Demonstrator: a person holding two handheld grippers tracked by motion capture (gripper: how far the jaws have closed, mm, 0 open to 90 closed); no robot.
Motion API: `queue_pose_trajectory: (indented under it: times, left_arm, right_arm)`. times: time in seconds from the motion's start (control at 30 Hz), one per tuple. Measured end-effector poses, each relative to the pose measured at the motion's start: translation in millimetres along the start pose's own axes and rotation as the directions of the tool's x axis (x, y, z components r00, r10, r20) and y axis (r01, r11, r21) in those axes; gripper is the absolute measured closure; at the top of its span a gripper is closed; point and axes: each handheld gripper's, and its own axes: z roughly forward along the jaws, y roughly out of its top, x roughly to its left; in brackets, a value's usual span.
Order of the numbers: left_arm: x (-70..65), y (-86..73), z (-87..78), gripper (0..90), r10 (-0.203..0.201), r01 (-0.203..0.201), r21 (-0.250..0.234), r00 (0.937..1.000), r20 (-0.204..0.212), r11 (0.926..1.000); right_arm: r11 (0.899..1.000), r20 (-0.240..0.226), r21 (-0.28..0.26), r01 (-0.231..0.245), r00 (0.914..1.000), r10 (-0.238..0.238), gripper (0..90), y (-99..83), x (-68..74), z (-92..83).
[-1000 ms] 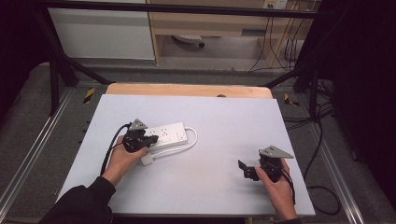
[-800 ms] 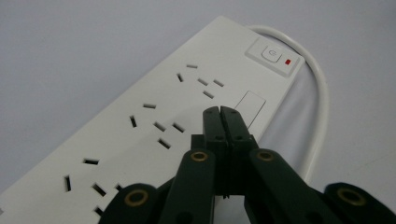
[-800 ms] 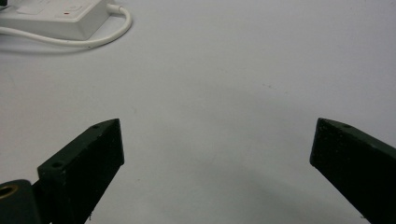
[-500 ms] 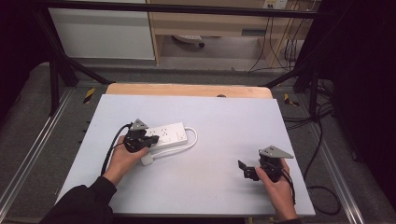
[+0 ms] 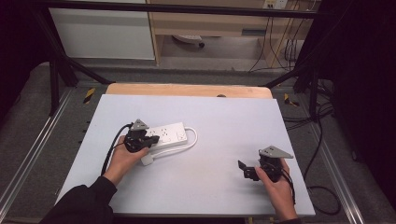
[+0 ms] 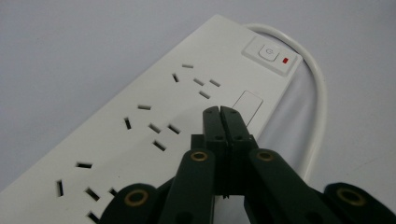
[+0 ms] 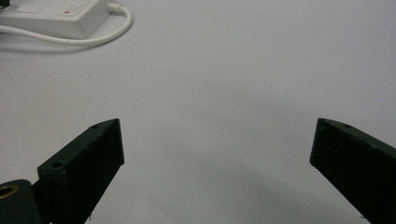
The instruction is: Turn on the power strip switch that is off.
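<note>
A white power strip [image 5: 167,135] lies on the left half of the pale table [image 5: 224,121], its long side running left to right, with its white cable [image 5: 189,142] looping out of the right end and curving back along the near side. The left gripper [image 5: 145,139] sits over the strip's left end, held by the person's left hand [image 5: 122,158], whose dark sleeve [image 5: 81,205] comes in from the near edge. In the left gripper view its jaws are pressed together with nothing between them, their joined tips over the strip's top face, near a blank rectangular patch [image 6: 247,106] and short of the switch [image 6: 271,55] with its small red light at the far end; whether the tips touch the plastic cannot be told. The right gripper [image 5: 243,169] rests well apart from the strip, at the near right of the table, in the right hand [image 5: 280,189]. Its jaws are spread wide over bare table, holding nothing, and the right gripper view shows the strip's switch end and cable loop far off at the upper left.
</note>
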Motion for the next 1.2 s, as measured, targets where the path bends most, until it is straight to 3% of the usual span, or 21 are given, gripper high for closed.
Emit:
queue_pose_trajectory:
  times: [1.2]
  left_arm:
    - [3.0, 0.1, 0.2, 90.0, -0.007, 0.007, 0.002, 0.9999, 0.011, 1.0]
  right_arm:
    - [1.0, -0.001, 0.004, 0.009, 1.0, -0.009, 3.3, -0.1, -0.2, 0.3]
